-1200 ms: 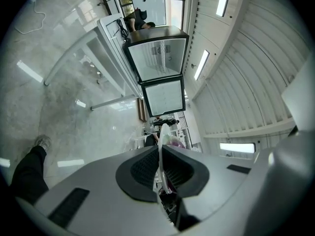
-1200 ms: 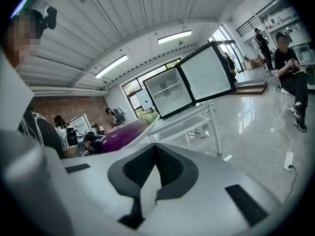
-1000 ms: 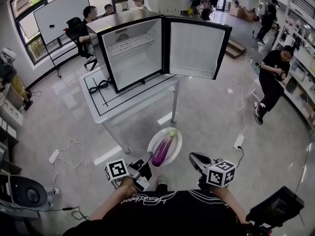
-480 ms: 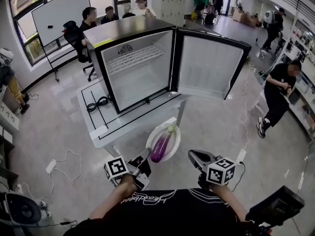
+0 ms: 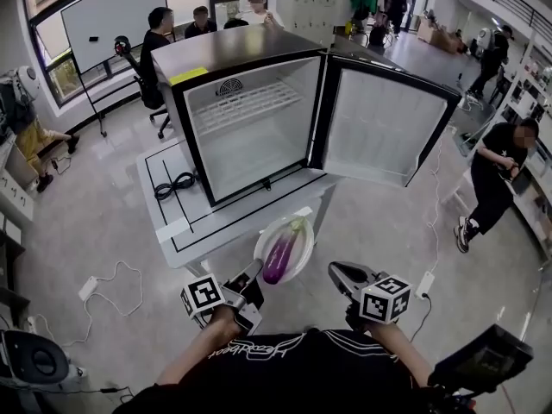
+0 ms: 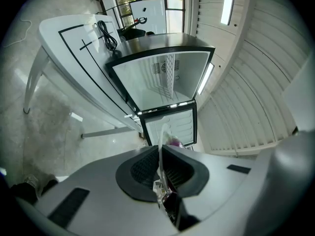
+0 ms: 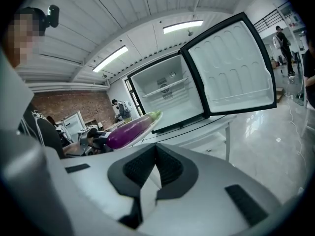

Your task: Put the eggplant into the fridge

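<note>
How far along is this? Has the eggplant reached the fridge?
Done: the fridge has its door wide open, and its shelf is bare. In hand: the left gripper pinches the rim of a plate carrying the eggplant, near the table edge; the right gripper is shut and empty. Left: getting the eggplant inside.

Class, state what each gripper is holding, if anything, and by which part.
The left gripper grips the plate by its near rim; the eggplant lies on the plate. The right gripper holds nothing.
</note>
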`<act>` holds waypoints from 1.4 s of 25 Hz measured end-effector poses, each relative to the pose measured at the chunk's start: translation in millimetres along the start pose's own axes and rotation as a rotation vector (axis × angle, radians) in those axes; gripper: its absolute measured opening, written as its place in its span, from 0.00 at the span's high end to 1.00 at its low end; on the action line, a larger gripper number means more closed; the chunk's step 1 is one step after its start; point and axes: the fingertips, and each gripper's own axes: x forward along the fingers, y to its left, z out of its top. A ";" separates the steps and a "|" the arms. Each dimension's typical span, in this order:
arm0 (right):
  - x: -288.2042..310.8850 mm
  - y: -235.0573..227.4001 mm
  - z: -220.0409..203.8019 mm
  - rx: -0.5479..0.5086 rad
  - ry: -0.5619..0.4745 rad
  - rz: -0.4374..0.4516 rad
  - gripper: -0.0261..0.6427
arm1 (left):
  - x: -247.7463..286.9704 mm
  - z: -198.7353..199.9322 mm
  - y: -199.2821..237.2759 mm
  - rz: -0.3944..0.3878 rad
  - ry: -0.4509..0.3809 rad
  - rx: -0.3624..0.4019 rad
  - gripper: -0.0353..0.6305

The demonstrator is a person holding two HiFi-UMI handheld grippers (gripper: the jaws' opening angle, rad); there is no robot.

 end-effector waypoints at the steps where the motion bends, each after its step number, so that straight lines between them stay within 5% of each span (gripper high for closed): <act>1: 3.4 -0.4 1.4 -0.001 0.000 0.009 0.95 | 0.4 2.7 1.5 0.006 -0.008 -0.001 0.91; 13: 40.1 -41.4 32.8 -0.006 -0.011 0.087 0.95 | 38.7 36.4 -0.2 0.038 -0.081 0.034 0.91; 35: 146.8 -138.7 93.1 0.005 0.099 0.226 0.95 | 148.4 121.0 31.9 0.179 -0.224 -0.012 0.91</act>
